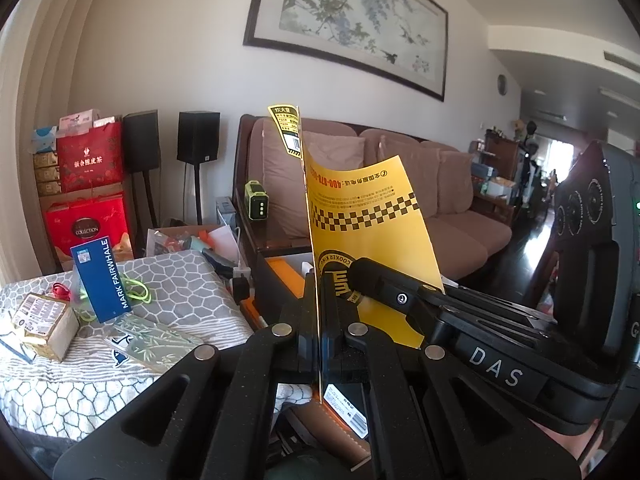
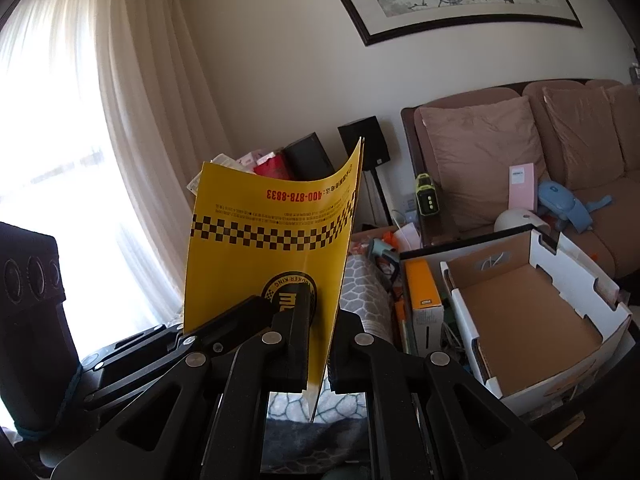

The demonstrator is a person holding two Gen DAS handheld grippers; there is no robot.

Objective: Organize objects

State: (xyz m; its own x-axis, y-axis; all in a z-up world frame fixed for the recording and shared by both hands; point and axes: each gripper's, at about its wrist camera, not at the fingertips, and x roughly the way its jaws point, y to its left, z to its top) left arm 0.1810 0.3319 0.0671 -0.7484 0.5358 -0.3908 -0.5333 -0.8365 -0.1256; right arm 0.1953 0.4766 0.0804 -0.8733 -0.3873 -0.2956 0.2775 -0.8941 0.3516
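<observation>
Ahead of you a long brown sofa (image 1: 400,184) runs along the far wall under a framed ink painting (image 1: 348,24), with sheer curtains (image 2: 100,120) at the bright window to the far left. Nearer, on your left, lies a grey patterned cloth (image 1: 168,300) strewn with small items: a blue MARK FAIRWHALE tag (image 1: 102,280), a green cord (image 1: 138,292) and a gold packet (image 1: 44,320). To your right sits an open white cardboard box (image 2: 532,316), its brown inside bare, with an orange carton (image 2: 424,300) standing just beside its left wall.

You hold the yellow booklet (image 2: 272,240) upright in the air between both tools, printed upside down, with a checkered band across it and a red phone number near the top edge. Your left gripper (image 1: 319,308) is clamped tight on its lower edge, so you see the sheet edge-on there. Your right gripper (image 2: 320,320) is nearly closed on the same lower part, the sheet running between its jaws and curling away to the left. A black-and-yellow label (image 1: 286,130) rises at the booklet's top
</observation>
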